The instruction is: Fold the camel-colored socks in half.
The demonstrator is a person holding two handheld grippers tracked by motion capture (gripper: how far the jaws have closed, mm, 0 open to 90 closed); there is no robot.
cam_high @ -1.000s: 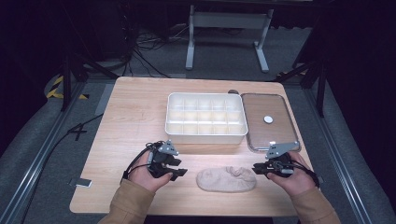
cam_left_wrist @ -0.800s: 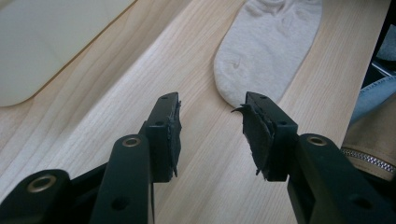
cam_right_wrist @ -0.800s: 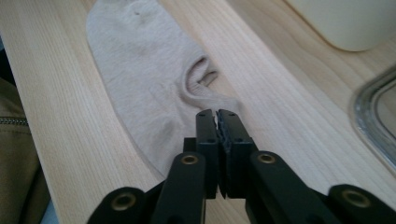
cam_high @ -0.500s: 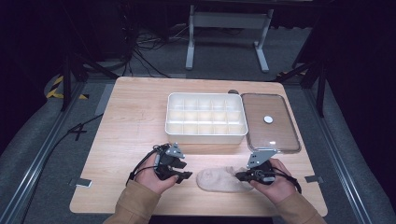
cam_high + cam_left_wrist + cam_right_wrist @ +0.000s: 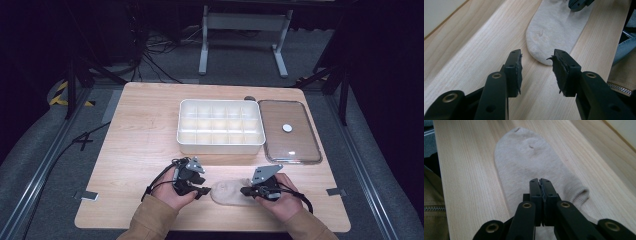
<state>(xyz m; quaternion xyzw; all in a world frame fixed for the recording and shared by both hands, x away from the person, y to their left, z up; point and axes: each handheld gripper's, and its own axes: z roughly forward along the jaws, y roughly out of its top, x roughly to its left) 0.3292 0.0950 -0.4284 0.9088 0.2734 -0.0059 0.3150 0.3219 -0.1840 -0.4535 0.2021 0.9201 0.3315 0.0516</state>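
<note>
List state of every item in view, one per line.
Sock: flat on the table, toe toward the left gripper.
Divided box: uncovered, compartments look empty.
Lid: off, flat on the table beside the box.
Left gripper: open, nothing between its fingers, just short of the toe.
Right gripper: shut over the sock's cuff end; whether it pinches fabric is unclear.

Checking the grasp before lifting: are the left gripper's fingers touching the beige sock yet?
Apart. In the left gripper view, the left gripper stands open, and bare wooden table shows between its fingers and the flat beige fabric sock's rounded toe.
</note>
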